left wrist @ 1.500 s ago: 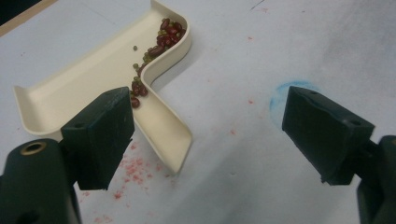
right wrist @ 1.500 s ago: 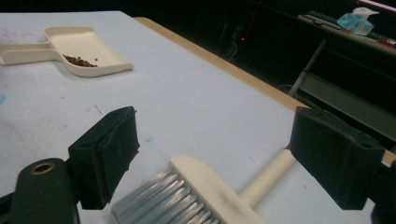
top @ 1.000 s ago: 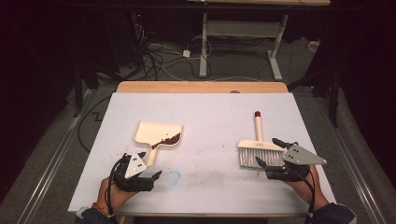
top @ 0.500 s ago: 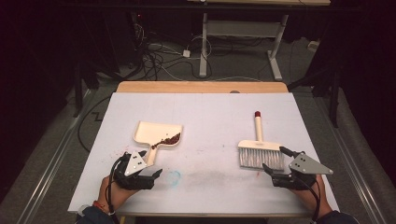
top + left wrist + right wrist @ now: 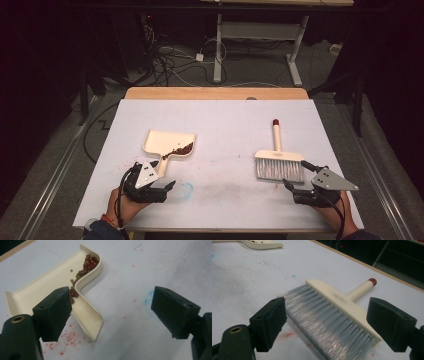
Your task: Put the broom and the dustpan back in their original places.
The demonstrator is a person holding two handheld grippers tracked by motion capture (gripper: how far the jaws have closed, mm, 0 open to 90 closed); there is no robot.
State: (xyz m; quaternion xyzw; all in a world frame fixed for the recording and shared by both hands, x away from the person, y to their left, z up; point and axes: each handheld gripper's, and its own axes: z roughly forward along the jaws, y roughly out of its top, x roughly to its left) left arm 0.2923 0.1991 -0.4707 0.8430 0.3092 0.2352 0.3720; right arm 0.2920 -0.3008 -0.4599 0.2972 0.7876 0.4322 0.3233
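Your left hand-held gripper (image 5: 167,186) rests near the tabletop's (image 5: 225,125) front edge, jaws apart, just beside the handle of the dustpan (image 5: 167,142), which holds beans (image 5: 87,262). Your right hand-held gripper (image 5: 289,186) sits jaws apart toward the front right corner, just short of the brush (image 5: 278,165) bristles.

Glossy cream plastic dustpan (image 5: 50,287); brush (image 5: 332,315) bristles shiny grey.
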